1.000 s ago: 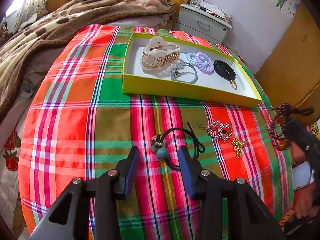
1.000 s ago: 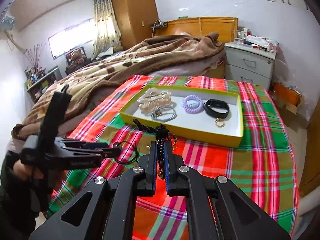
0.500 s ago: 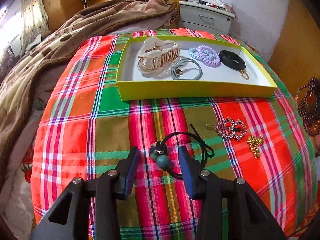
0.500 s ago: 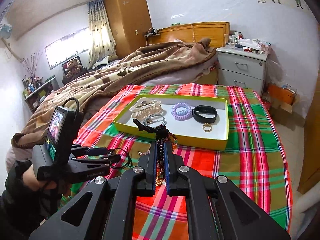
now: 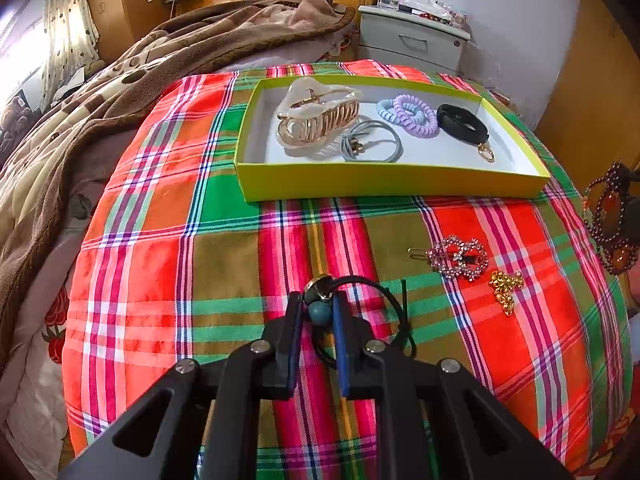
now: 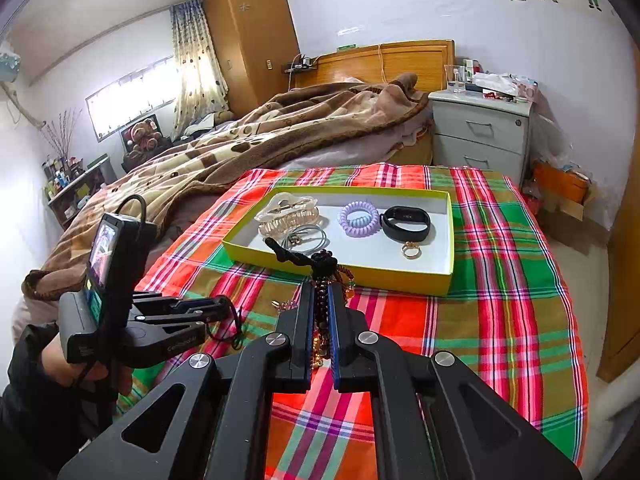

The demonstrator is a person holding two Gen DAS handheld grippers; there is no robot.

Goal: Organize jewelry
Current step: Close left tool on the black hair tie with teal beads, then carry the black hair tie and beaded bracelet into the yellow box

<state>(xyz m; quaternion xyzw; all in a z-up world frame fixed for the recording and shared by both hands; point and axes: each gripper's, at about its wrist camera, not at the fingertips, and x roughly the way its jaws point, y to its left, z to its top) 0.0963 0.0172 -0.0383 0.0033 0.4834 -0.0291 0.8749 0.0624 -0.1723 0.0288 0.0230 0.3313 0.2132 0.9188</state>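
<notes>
Left wrist view: left gripper (image 5: 319,312) low over the plaid cloth (image 5: 224,264), jaws closing on the black hair tie (image 5: 384,300). Its teal bead (image 5: 319,313) and metal bead sit between the blue pads, which look to be touching the bead on both sides; the cord loop trails right on the cloth. Right of it lie a rhinestone hair clip (image 5: 459,257) and a small gold charm (image 5: 506,285), just apart from each other. Farther back, the yellow-green box (image 5: 392,182) holds a cream claw clip (image 5: 316,116), a grey hair tie (image 5: 372,145), two coil hair ties (image 5: 410,115), a black band (image 5: 462,124) and a gold ring (image 5: 486,154). At the right edge a beaded necklace (image 5: 610,220) hangs in the air.

Right wrist view: right gripper (image 6: 320,320) nearly closed, clamped on the beaded necklace (image 6: 322,300), whose strands run down between the pads, black knotted end sticking up above the tips. It is held above the cloth, near the front wall of the box (image 6: 400,278). Left gripper (image 6: 224,312) seen side-on at lower left, held by a hand (image 6: 60,364); the black cord hangs at its tips, grip itself hard to judge from here.
</notes>
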